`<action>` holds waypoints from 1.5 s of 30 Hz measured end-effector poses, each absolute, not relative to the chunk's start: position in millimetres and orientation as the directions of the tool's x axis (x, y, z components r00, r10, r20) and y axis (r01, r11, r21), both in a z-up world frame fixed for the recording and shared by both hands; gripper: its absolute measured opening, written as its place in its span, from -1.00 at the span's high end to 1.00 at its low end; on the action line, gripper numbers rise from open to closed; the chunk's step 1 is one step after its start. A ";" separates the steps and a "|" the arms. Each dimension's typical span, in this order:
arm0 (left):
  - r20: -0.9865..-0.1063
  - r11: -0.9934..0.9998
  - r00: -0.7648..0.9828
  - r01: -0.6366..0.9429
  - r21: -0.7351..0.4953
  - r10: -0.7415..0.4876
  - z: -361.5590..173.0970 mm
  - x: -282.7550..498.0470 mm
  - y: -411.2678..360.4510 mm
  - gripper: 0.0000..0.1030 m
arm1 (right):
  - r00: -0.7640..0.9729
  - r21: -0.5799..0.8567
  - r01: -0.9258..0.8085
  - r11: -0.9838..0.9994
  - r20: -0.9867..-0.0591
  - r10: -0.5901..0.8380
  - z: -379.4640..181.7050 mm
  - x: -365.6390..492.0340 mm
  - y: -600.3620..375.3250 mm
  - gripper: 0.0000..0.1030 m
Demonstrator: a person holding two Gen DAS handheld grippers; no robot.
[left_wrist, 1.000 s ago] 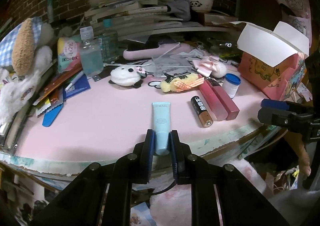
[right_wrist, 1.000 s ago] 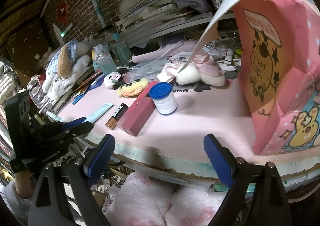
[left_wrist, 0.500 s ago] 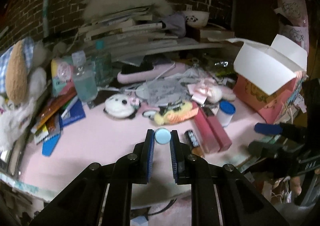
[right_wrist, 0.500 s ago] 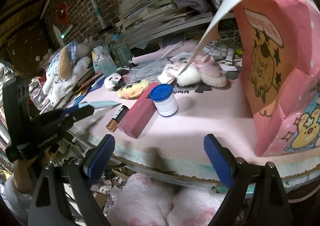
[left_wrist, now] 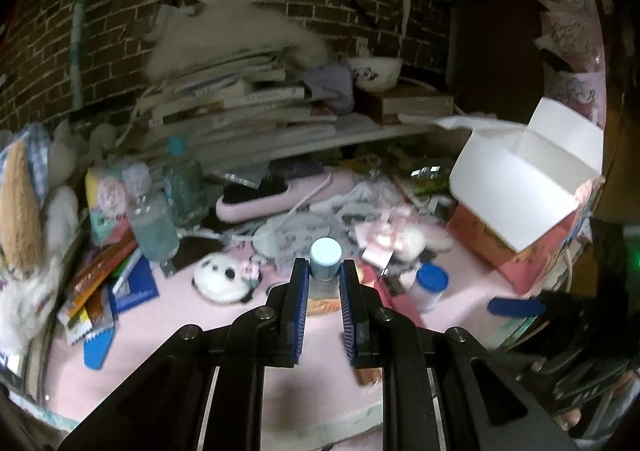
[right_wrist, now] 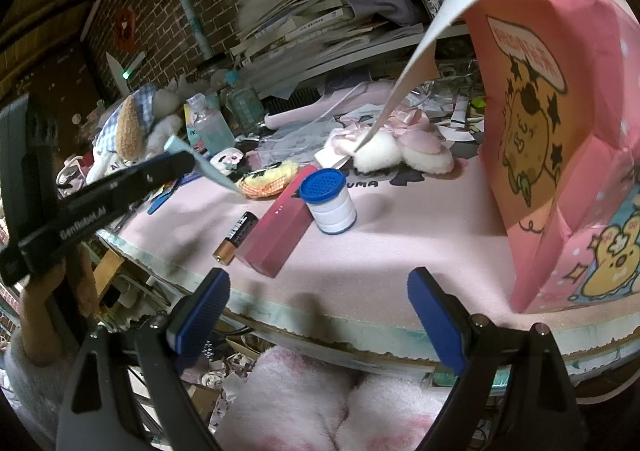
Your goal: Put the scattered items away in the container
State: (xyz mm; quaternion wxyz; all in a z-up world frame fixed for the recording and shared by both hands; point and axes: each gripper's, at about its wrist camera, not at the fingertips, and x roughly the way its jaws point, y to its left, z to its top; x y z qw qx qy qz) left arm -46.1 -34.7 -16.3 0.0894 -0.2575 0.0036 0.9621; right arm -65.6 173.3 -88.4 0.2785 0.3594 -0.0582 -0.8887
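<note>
Black gripper frames (left_wrist: 324, 291) with ribbed blue pads (right_wrist: 198, 311), silver screws, white lettering, fuzzy white sleeve (right_wrist: 24, 375)

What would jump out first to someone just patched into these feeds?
The left gripper is shut on a pale blue tube, lifted above the pink tabletop. At the right stands the open pink cartoon box. A battery, red box and blue-lidded jar still lie near the front edge.
</note>
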 end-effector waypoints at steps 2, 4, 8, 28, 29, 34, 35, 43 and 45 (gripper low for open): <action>-0.477 -0.980 -0.858 -0.198 -0.038 0.192 -4.5 -48.8 -30.2 0.80 | -0.586 0.304 0.453 -0.838 -0.606 -0.537 -88.5 -65.6 173.3 -0.73; -0.453 -0.972 -0.863 -0.233 -0.034 0.223 10.1 -52.2 -21.5 0.80 | -0.586 0.307 0.452 -0.838 -0.605 -0.538 -88.8 -65.7 173.9 -0.73; -0.419 -0.942 -0.852 -0.334 -0.028 0.314 34.9 -62.1 3.6 0.80 | -0.586 0.318 0.448 -0.836 -0.601 -0.543 -89.1 -66.2 174.1 -0.73; -0.629 -0.683 -0.498 -0.726 -0.074 0.597 61.8 -142.6 180.6 0.80 | -0.614 0.345 0.415 -0.842 -0.577 -0.539 -92.1 -72.2 190.7 -0.73; -0.638 -0.684 -0.493 -0.726 -0.073 0.591 58.6 -143.8 182.8 0.80 | -0.615 0.347 0.414 -0.842 -0.576 -0.539 -92.2 -72.7 191.7 -0.73; -0.666 -0.699 -0.498 -0.713 -0.050 0.556 48.1 -145.2 185.0 0.79 | -0.619 0.357 0.407 -0.841 -0.569 -0.541 -92.3 -74.4 197.7 -0.73; -0.670 -0.700 -0.496 -0.713 -0.050 0.553 47.0 -145.5 184.8 0.79 | -0.621 0.358 0.405 -0.841 -0.568 -0.540 -92.2 -74.7 198.6 -0.73; -0.687 -0.710 -0.503 -0.704 -0.026 0.524 41.2 -147.0 183.3 0.12 | -0.626 0.369 0.395 -0.841 -0.562 -0.541 -91.9 -75.9 201.3 -0.73; -0.691 -0.711 -0.504 -0.703 -0.021 0.518 39.8 -147.3 183.3 0.07 | -0.625 0.368 0.396 -0.841 -0.563 -0.541 -91.8 -76.0 201.4 -0.73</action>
